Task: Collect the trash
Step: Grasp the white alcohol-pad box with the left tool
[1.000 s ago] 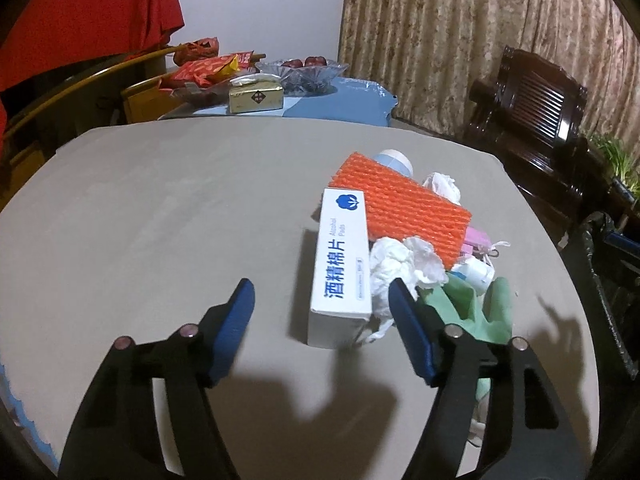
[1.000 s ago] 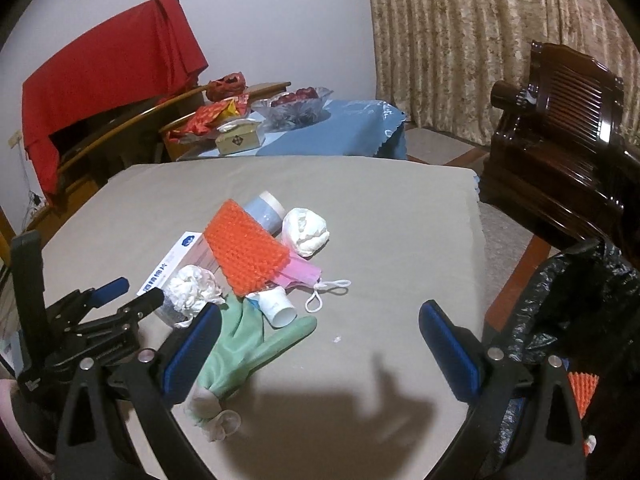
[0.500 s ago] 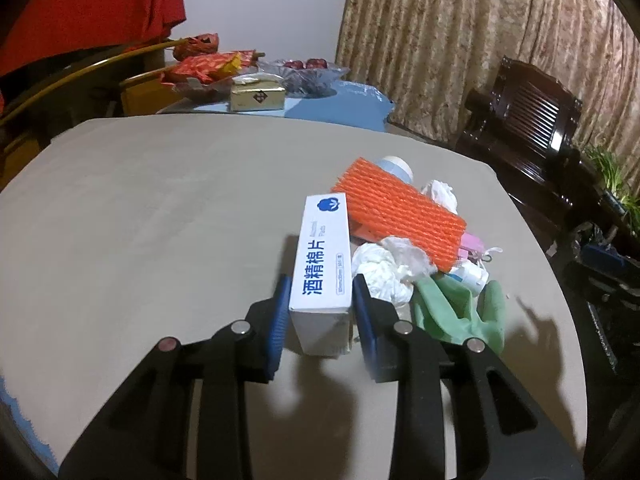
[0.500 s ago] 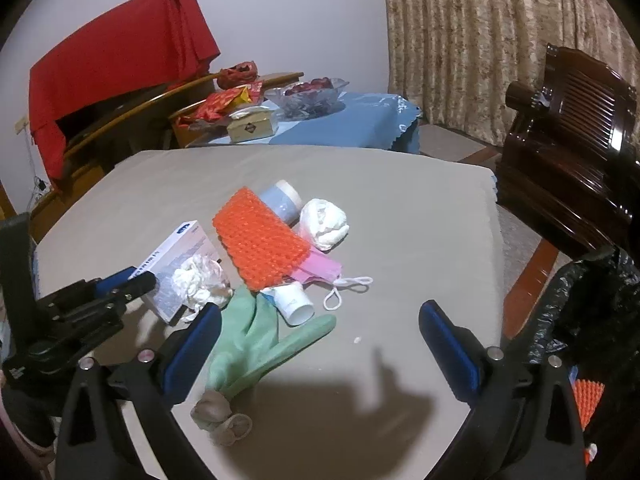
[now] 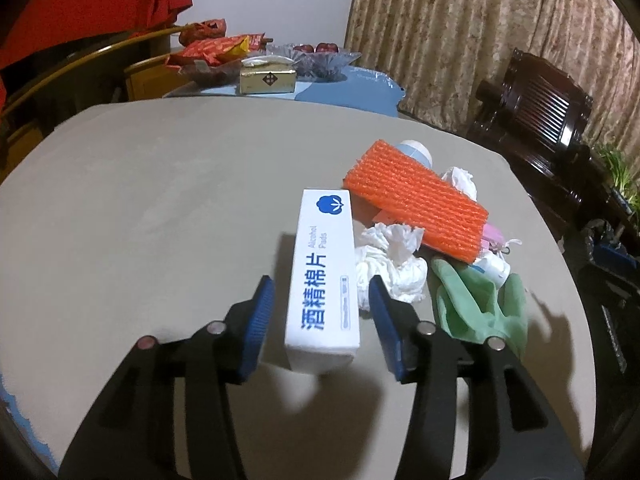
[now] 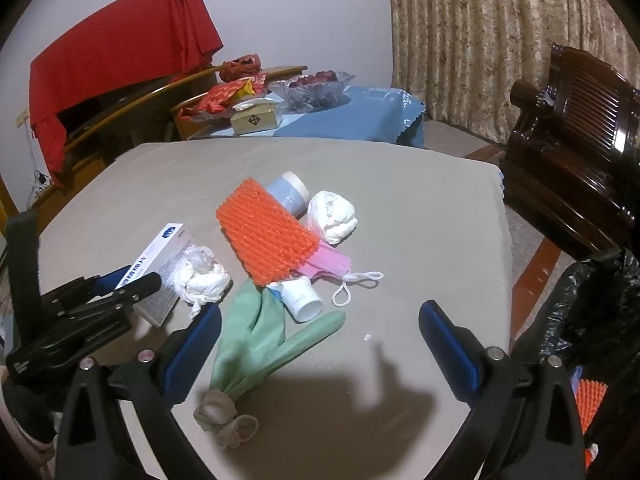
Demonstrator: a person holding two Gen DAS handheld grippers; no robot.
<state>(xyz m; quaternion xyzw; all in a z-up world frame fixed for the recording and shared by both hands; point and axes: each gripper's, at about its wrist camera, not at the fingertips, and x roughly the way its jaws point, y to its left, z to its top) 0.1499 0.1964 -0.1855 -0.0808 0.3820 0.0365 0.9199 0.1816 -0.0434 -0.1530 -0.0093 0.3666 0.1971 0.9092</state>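
Note:
A white alcohol-pads box (image 5: pixel 324 280) lies on the grey table (image 5: pixel 160 208), between the fingers of my left gripper (image 5: pixel 320 328). The jaws stand open with a small gap on each side of the box. Right of it lie a crumpled tissue (image 5: pixel 390 264), orange foam netting (image 5: pixel 416 204), a green glove (image 5: pixel 480 304) and a small cup (image 5: pixel 494 266). In the right wrist view my right gripper (image 6: pixel 320 344) is wide open and empty above the glove (image 6: pixel 272 336). The box (image 6: pixel 160 264), netting (image 6: pixel 266 232), pink mask (image 6: pixel 328 264) and left gripper (image 6: pixel 120 284) show there too.
A black trash bag (image 6: pixel 592 312) hangs off the table's right edge. A blue-grey cup (image 6: pixel 290 194) and a white wad (image 6: pixel 332 216) lie behind the netting. A side table with a blue cloth (image 6: pixel 360 116), snacks and a gold box stands behind. A dark wooden chair (image 6: pixel 576 120) is right.
My left gripper closed around the box half a second ago and has since opened partway; the box sits between the fingers. The right gripper stays open and has shifted slightly.

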